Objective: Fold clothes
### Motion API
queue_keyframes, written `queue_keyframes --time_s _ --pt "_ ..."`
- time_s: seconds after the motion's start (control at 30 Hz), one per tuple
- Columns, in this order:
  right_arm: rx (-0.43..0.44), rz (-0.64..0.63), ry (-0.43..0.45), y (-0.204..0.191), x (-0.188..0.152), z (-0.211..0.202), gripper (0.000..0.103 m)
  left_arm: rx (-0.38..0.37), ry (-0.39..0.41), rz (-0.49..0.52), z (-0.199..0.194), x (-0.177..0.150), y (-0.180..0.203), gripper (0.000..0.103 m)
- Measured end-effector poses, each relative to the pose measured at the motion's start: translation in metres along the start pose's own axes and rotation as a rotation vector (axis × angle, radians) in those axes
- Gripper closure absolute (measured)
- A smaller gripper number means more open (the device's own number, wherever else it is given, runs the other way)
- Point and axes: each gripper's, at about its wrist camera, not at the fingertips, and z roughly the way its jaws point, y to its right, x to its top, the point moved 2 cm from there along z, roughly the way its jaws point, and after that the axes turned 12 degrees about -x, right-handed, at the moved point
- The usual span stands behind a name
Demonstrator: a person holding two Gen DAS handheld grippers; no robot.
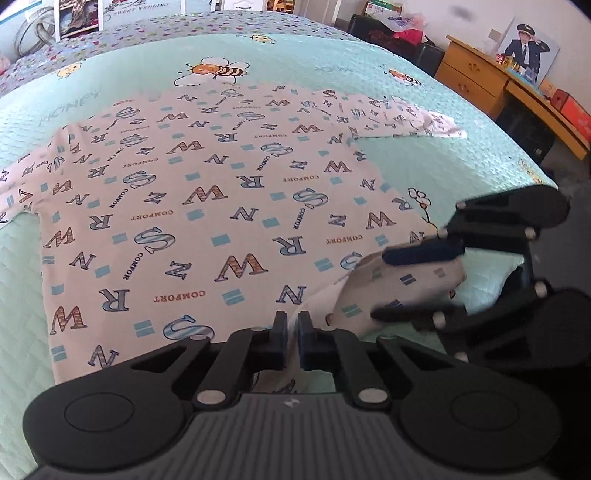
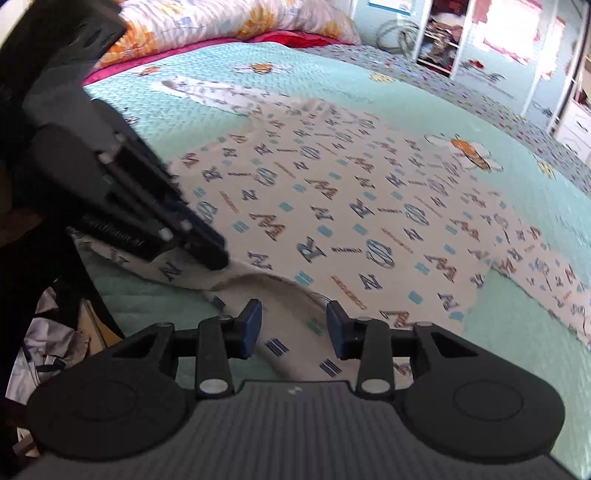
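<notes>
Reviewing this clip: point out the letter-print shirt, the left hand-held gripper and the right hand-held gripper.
letter-print shirt (image 1: pixel 221 206), left wrist view, flat middle of the body panel.
left hand-held gripper (image 1: pixel 291 341), left wrist view, hem fabric between its nearly closed fingertips.
right hand-held gripper (image 2: pixel 293 330), right wrist view, gap between its open fingertips.

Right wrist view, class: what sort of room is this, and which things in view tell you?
Most likely a home bedroom: a bed under a bee-print bedspread, a floral pillow at its head, and open shelves of clothes beyond.
</notes>
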Motion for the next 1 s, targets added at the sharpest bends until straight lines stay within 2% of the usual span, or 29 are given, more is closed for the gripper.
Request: queue_keyframes --time_s 0.1,0.33,0.4,0.5,0.53,0.67,0.87,1.0 --pt "0.033 -0.047 0.011 -0.008 0.002 0.0 0.063 0.004 -0.01 -0.003 0.003 0.005 -0.005 0.101" --pt "0.001 -0.095 0.003 -0.008 0.007 0.007 0.063 -0.058 -0.023 0.046 0.0 0.004 0.011 0.098" --pt "0.0 -0.103 -0.013 -0.005 0.006 0.011 0.064 -0.068 -0.025 0.062 0.002 0.004 0.016 0.092" --pt "0.008 -0.106 -0.044 -0.003 0.004 0.019 0.073 -0.054 -0.031 0.054 0.009 0.007 0.015 0.079" --pt "0.011 -0.105 -0.053 -0.003 0.004 0.021 0.075 -0.05 -0.032 0.055 0.01 0.007 0.015 0.078" --pt "-0.001 -0.095 -0.054 0.0 0.003 0.023 0.076 -0.049 -0.03 0.068 0.008 0.009 0.016 0.069" --pt "-0.013 -0.09 -0.071 0.008 -0.001 0.026 0.076 -0.048 -0.054 0.066 0.015 0.01 0.015 0.069" --pt "0.021 -0.064 -0.092 0.011 -0.002 0.029 0.077 -0.046 -0.062 0.066 0.018 0.009 0.014 0.07"
